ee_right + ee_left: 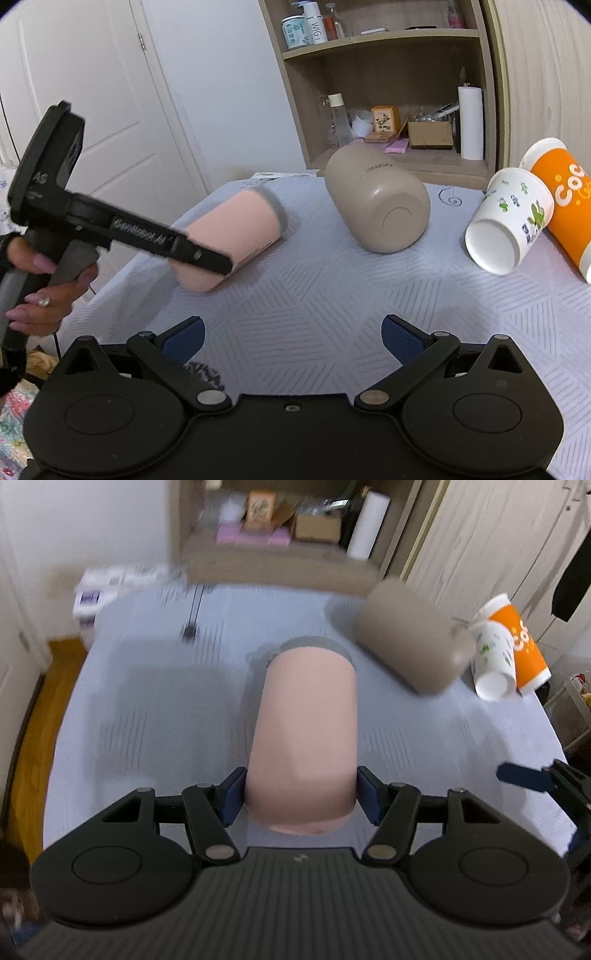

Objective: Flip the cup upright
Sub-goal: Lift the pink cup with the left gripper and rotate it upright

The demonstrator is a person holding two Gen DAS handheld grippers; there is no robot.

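- Pink and cylindrical, the cup (303, 734) lies on its side with a grey band at its far end, its near end pinched between the blue pads (232, 797) of the left gripper (301, 797); the jaws are closed against its two sides.
- From the right wrist view, that cup (240, 221) is tilted, grey-banded end toward the shelf, near end raised off the cloth by the left gripper (221, 264) (a hand with painted nails holds its handle).
- Right gripper (293, 338) hovers low over the tablecloth (332, 302), jaws spread wide with nothing between them.
- Pale blue-grey patterned tablecloth covers the table.
- Beside the pink cup lies a taupe tumbler (380, 206) on its side, base toward the right wrist camera.
- Further right, a white printed paper cup (509, 221) lies tipped, touching an orange paper cup (569, 206).
- Behind the table stands a wooden shelf (388, 37) with bottles, boxes and a paper roll (471, 123).
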